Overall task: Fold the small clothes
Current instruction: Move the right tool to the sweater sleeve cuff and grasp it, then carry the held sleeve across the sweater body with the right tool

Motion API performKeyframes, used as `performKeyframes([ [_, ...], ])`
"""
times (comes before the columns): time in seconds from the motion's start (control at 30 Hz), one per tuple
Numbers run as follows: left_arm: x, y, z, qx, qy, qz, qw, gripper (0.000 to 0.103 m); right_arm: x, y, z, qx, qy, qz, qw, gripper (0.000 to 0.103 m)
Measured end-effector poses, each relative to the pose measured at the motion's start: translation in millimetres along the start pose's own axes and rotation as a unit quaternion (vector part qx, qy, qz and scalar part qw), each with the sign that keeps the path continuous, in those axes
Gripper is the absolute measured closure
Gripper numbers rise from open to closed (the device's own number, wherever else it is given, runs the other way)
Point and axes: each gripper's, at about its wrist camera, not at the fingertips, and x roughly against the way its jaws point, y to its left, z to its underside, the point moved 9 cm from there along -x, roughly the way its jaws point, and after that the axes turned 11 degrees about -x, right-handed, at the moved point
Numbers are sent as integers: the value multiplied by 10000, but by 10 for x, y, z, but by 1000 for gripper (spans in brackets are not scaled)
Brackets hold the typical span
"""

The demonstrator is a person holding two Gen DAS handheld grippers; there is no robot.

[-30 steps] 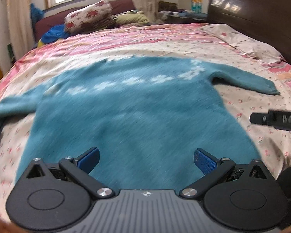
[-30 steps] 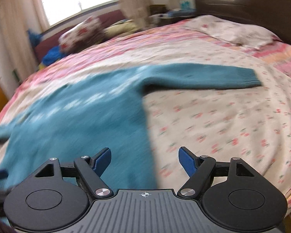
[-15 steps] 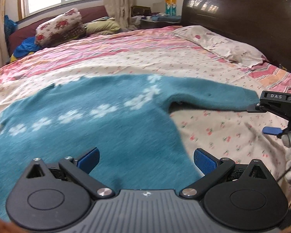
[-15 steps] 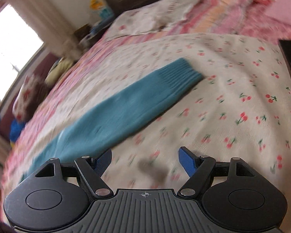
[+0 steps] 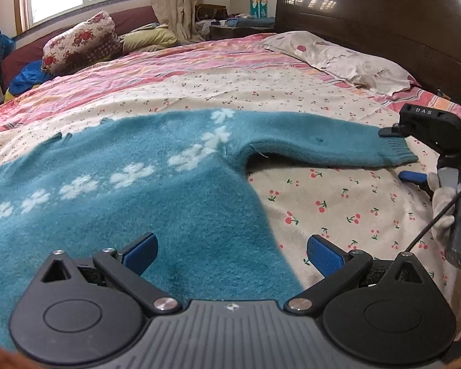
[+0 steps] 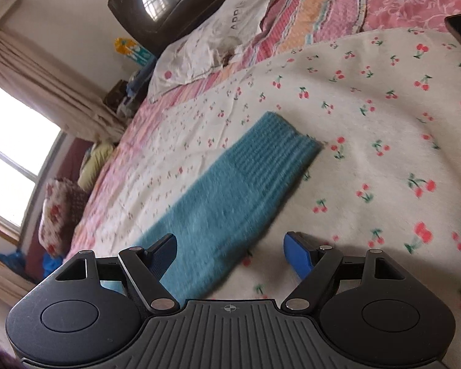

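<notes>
Right gripper (image 6: 230,253) over fuzzy teal sweater (image 5: 156,190)

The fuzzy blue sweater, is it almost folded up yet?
Not yet. Done: the fuzzy teal knit sweater with white flowers lies spread flat on the cherry-print bedsheet, with no fold in the part that shows. In hand: nothing is gripped. The right tool is open with the ribbed sleeve cuff just ahead, and the left tool is open over the body. Left: every fold.
</notes>
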Motion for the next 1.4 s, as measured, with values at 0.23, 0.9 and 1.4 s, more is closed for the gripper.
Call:
performKeyframes([
  [0.23,-39,61,38,119,38,-1,9999,0,-198,101,-99,-129,-110,-60,9998,39],
  [0.9,624,1336,652,1091,-214,-604,9920,0,110,2229,1338,1584,939,-1762,9670,88],
  [1.4,999,2412,1443,2041,-359,-1394,9683,0,-312,2653,4193,4796,1849,-1346,8472,88],
])
